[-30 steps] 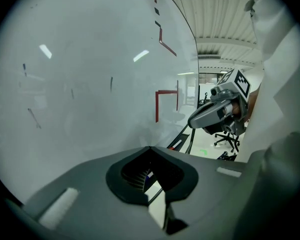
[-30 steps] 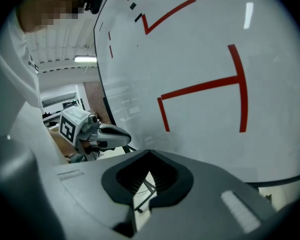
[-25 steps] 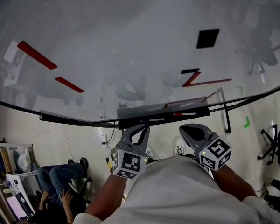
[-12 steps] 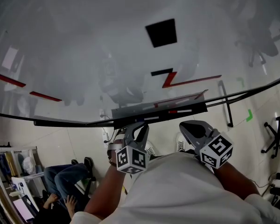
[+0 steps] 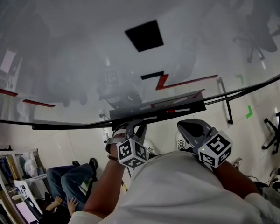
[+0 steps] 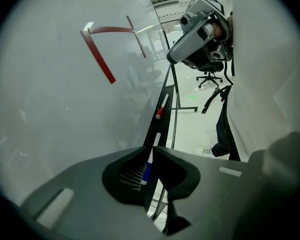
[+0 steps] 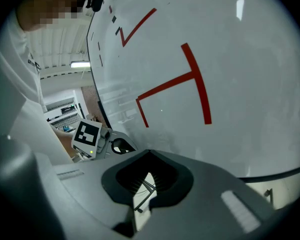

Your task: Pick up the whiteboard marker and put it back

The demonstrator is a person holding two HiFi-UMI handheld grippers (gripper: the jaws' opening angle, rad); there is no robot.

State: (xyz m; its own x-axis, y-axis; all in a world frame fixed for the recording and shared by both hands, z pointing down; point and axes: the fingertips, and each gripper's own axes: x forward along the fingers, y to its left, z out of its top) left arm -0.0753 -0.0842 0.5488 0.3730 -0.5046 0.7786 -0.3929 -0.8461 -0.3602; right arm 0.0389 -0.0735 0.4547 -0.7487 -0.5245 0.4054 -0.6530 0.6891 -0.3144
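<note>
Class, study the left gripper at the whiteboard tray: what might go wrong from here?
The left gripper seems to pinch the blue marker near its cap end, so it may pivot or slip. The tray is narrow; the marker might roll off. The red marker just ahead might get knocked.

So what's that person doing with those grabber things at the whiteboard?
A person stands at a whiteboard with a gripper in each hand. The left gripper is down at the tray under the board, with its jaws closed around a blue marker that is in line with the tray. A red-capped marker lies further along it. The right gripper is shut and holds nothing.
</note>
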